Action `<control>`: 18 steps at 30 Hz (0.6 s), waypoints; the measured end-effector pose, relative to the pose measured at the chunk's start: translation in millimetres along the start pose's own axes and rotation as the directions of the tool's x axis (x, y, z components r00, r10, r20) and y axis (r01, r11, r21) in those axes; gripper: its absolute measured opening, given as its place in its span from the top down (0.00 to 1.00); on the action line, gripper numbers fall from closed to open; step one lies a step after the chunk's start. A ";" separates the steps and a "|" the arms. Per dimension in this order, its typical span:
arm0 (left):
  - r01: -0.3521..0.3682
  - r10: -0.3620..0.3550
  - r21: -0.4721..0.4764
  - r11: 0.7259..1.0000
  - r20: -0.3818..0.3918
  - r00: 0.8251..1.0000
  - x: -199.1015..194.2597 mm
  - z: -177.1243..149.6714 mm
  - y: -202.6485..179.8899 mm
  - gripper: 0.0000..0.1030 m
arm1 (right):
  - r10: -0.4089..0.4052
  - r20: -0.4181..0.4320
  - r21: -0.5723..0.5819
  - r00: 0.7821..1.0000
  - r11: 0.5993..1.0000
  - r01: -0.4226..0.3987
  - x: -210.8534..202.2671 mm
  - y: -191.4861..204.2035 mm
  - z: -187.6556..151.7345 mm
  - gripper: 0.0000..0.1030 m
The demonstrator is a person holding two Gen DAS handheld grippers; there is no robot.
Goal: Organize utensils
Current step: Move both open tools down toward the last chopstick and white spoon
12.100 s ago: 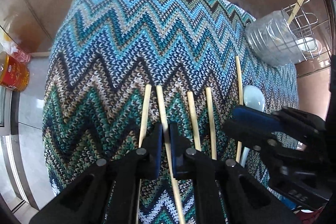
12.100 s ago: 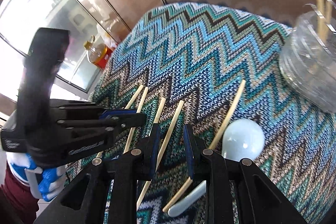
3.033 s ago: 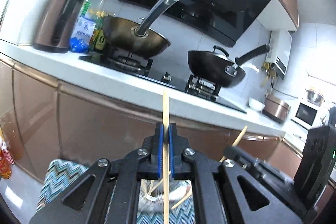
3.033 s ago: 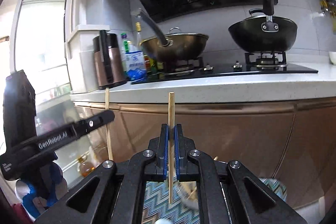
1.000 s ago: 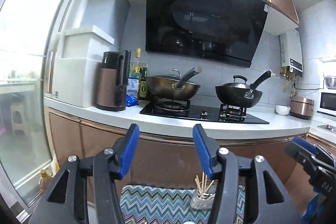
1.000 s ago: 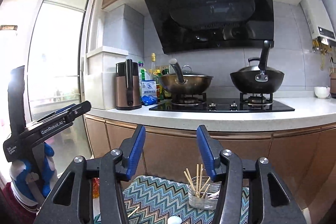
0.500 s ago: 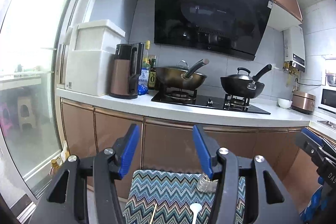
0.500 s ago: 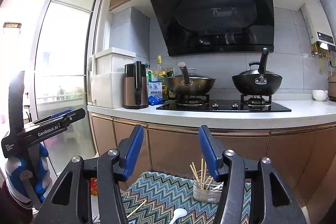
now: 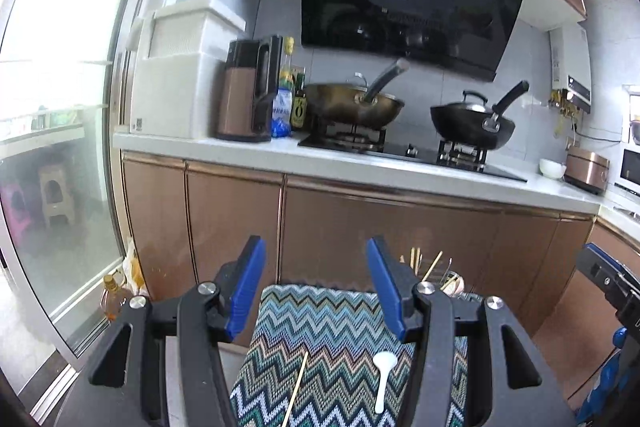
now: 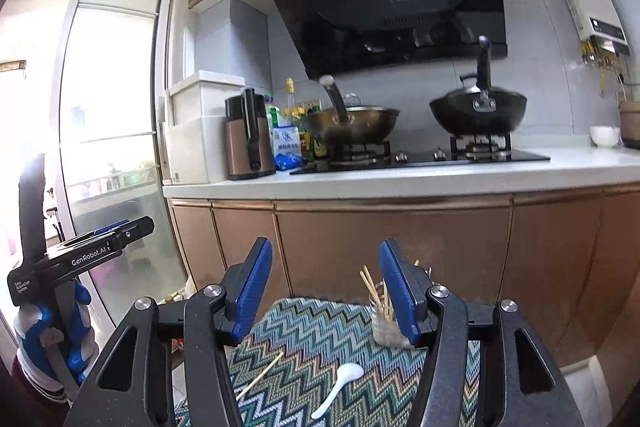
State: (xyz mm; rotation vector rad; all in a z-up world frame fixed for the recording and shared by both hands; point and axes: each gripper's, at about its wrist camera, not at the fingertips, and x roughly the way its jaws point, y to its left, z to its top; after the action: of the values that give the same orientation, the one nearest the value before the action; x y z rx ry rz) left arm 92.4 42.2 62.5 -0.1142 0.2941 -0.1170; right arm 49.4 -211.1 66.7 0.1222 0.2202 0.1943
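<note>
A clear jar holding several wooden chopsticks stands at the far right of a zigzag-patterned cloth. One chopstick and a white spoon lie loose on the cloth. In the left wrist view the chopstick lies left of the spoon, and chopstick tips rise behind my right finger. My left gripper and right gripper are both open and empty, held high above the cloth's near side.
Brown cabinet doors stand behind the cloth under a white counter with two woks on a stove. A glass door is at the left, with oil bottles on the floor beside it.
Both grippers let go of their chopsticks into the jar, opened and pulled back. Over the last second they have drawn further away, so more of the cloth, the chopstick and the spoon show.
</note>
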 end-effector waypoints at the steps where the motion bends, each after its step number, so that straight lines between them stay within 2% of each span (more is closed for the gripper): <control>1: -0.002 0.002 -0.002 1.000 -0.008 1.000 3.0 -3.0 1.0 0.50 | -0.006 -0.003 0.002 1.000 1.000 0.006 0.6 -1.6 -2.5 0.45; 12: -0.035 0.036 0.019 0.999 -0.065 0.997 25.4 -29.1 7.6 0.50 | -0.044 -0.063 0.062 0.997 0.997 0.048 17.2 -26.1 -28.8 0.44; 18: -0.047 0.049 0.029 0.998 -0.101 0.994 41.7 -40.6 8.2 0.51 | -0.066 -0.098 0.059 0.993 0.996 0.072 28.7 -32.4 -39.2 0.44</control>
State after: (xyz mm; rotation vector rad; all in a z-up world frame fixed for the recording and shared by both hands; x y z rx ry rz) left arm 120.8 41.0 11.1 -0.0747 0.3964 -0.0791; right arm 73.7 -232.9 18.3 0.1673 0.3258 0.1245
